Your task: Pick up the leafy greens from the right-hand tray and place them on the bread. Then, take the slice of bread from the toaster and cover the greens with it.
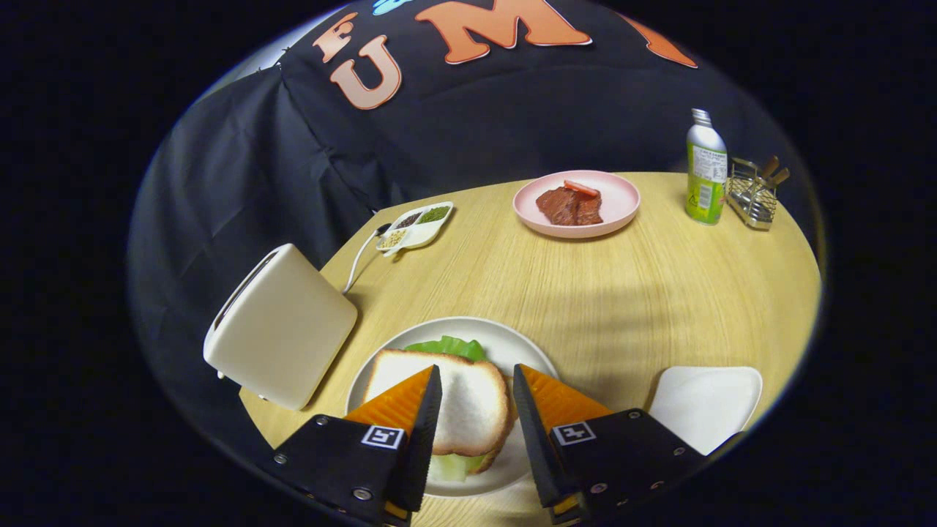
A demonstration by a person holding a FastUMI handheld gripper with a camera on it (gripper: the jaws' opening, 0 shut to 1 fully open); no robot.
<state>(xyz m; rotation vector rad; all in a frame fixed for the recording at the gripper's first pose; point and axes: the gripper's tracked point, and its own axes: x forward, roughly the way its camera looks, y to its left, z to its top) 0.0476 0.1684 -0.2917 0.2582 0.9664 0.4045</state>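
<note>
Hovering your gripper (477, 410) with fingers spread and empty, you have the top bread slice (468, 399) lying between them on the plate (512, 344), greens (448, 346) peeking out at twelve o'clock. Lift straight up without nudging it; the sandwich looks finished.

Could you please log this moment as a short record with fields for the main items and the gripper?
sandwich: bread lies on top of greens, on the white plate
toaster: beside the plate, no slice seen in its slot
tray: white, other side of the plate
hand-held gripper: open, fingers above the bread, one over each side
far table: pink plate with meat, bottle
</note>
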